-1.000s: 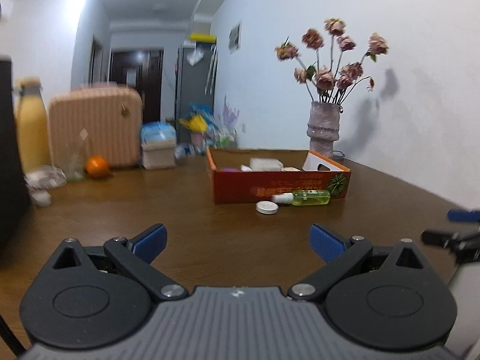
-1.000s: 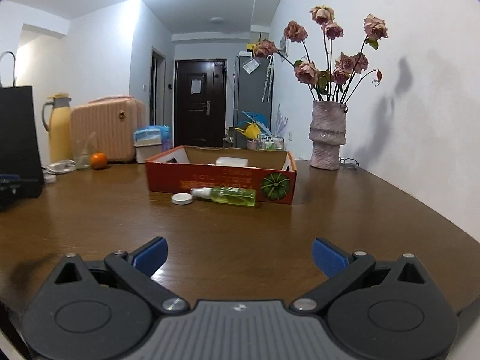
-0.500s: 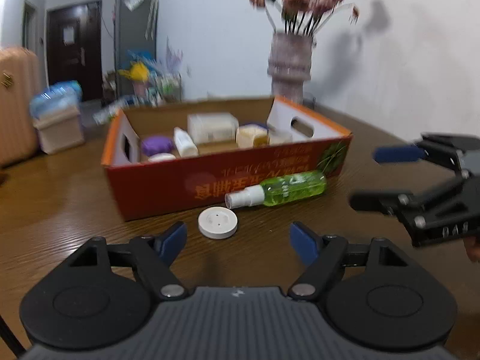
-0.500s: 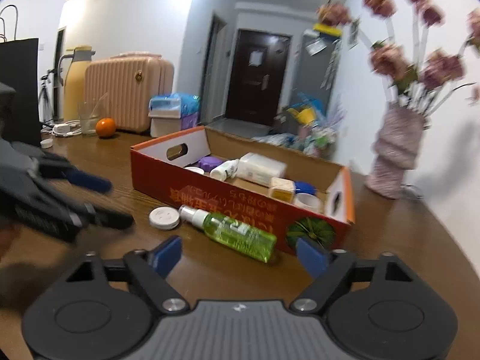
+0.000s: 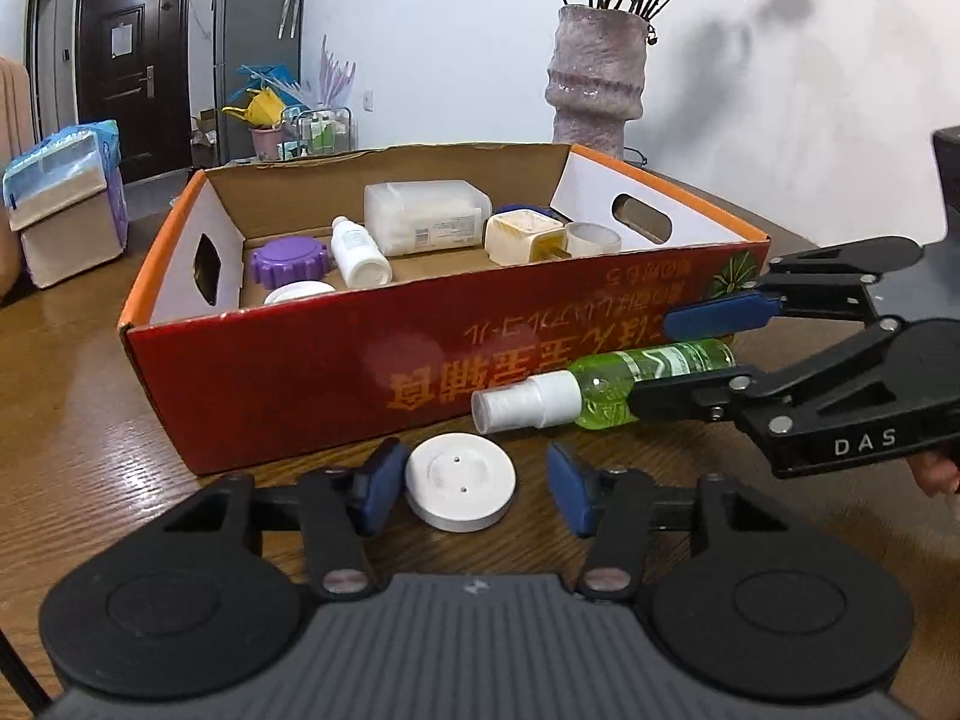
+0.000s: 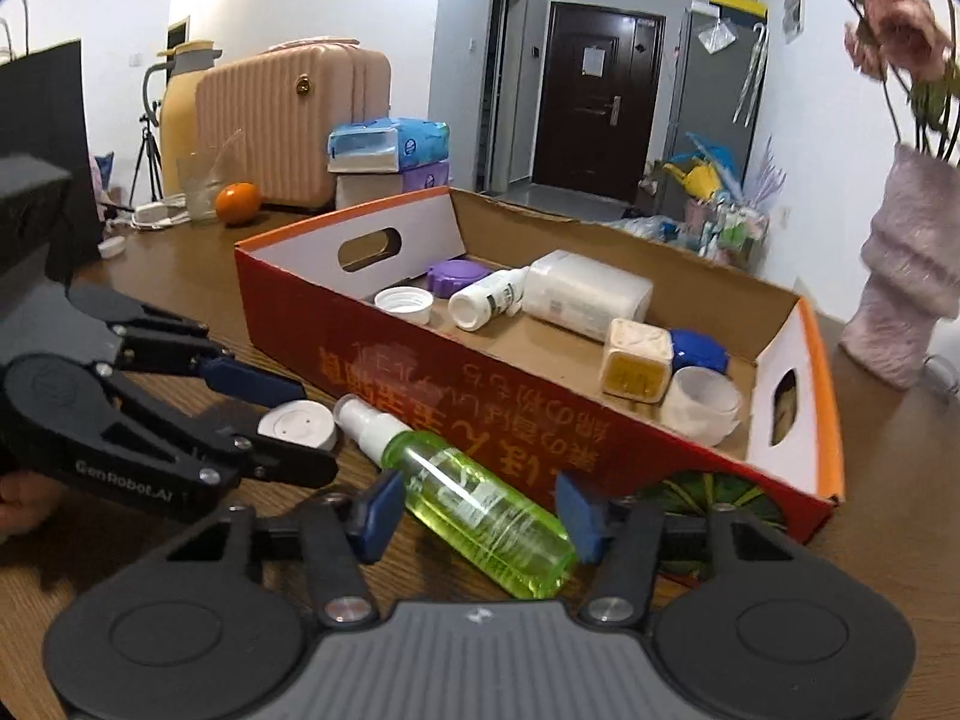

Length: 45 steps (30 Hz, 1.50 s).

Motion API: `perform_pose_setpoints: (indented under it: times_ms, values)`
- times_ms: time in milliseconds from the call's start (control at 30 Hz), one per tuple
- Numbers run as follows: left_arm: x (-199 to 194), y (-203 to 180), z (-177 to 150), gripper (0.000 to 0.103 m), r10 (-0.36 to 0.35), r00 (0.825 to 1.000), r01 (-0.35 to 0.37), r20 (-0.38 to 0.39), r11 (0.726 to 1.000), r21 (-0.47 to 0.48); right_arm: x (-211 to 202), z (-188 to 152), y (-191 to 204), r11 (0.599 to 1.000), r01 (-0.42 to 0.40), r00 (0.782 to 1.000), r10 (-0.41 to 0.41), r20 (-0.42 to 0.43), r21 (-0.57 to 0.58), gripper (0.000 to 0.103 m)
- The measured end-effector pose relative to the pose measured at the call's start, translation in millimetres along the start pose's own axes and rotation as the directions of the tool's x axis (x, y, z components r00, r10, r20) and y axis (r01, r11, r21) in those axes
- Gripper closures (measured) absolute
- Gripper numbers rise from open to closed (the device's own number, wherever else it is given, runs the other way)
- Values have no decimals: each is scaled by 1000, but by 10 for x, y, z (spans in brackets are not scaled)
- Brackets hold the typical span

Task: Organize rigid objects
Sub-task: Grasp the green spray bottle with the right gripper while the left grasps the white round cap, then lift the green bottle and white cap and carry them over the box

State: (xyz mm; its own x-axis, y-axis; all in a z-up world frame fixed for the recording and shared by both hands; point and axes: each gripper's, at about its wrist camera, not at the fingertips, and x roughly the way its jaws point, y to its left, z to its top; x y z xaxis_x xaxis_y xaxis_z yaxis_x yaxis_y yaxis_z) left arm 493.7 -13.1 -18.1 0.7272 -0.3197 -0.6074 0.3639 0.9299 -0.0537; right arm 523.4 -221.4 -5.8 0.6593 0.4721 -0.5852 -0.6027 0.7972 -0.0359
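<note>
A white round disc (image 5: 461, 486) lies on the wooden table in front of a red cardboard box (image 5: 336, 360). My left gripper (image 5: 474, 480) straddles it, jaws closing. The left pad is almost at the disc's edge and a gap remains on the right. A green spray bottle (image 6: 480, 504) lies on its side against the box (image 6: 420, 360). It sits between the fingers of my right gripper (image 6: 477, 510), whose jaws are closing too, with no firm press visible. The box holds several items: a purple lid, a white bottle and jars. Each view shows the other gripper: right gripper (image 5: 654, 363), left gripper (image 6: 306, 429).
A pink vase (image 5: 594, 78) with dried flowers stands behind the box at the right, near the wall. On the far left of the table are an orange (image 6: 238, 202), a drinking glass, a pink suitcase (image 6: 288, 120), tissue packs (image 6: 390, 150) and a black bag (image 6: 42, 150).
Both grippers have come forward to the box and tilted down. Their jaws have narrowed from wide open. The disc now sits between the left fingers, the bottle between the right.
</note>
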Motion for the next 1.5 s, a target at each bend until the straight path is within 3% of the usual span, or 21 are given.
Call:
perform_pose_setpoints:
  times_ms: [67,167,267,400,600,700,867,1000,1200,1367,1500]
  values:
    - [-2,4,-4,62,12,1000,-12,1,1000,8,38,0,10,1000,-22,1000,22,-1,-6,47]
    - [-56,-11,-33,63,13,1000,-13,1,1000,-6,87,-3,34,1000,-17,1000,17,-21,-18,48]
    - [-227,-66,-104,63,1,1000,-1,-8,999,-35,0,4,58,1000,-22,999,23,-44,4,60]
    - [-712,-136,-311,63,-35,998,38,52,997,-67,-285,-153,182,1000,2,998,-2,-55,2,72]
    - [-915,-121,-537,63,-35,998,41,51,989,-140,-668,-448,286,997,56,996,-53,-65,50,73]
    - [-855,-184,-569,63,11,1000,-8,26,993,-119,-564,-413,297,996,71,994,-65,-86,61,72]
    - [-1044,-259,-649,63,-5,998,14,68,991,-132,-345,-317,314,994,67,993,-58,-101,90,72]
    - [-1257,-318,-725,63,59,994,-48,91,992,-116,-336,-307,307,986,95,991,-80,-108,135,73]
    - [-1762,-481,-738,63,61,979,-50,195,997,-61,-762,-591,530,975,149,988,-140,-67,164,73]
    - [-2032,-647,-747,63,50,963,-39,265,998,-47,-1292,-878,734,933,179,983,-180,-26,312,73]
    - [-2206,-770,-815,63,14,956,-1,291,999,-46,-1646,-1015,962,918,166,982,-188,24,360,73]
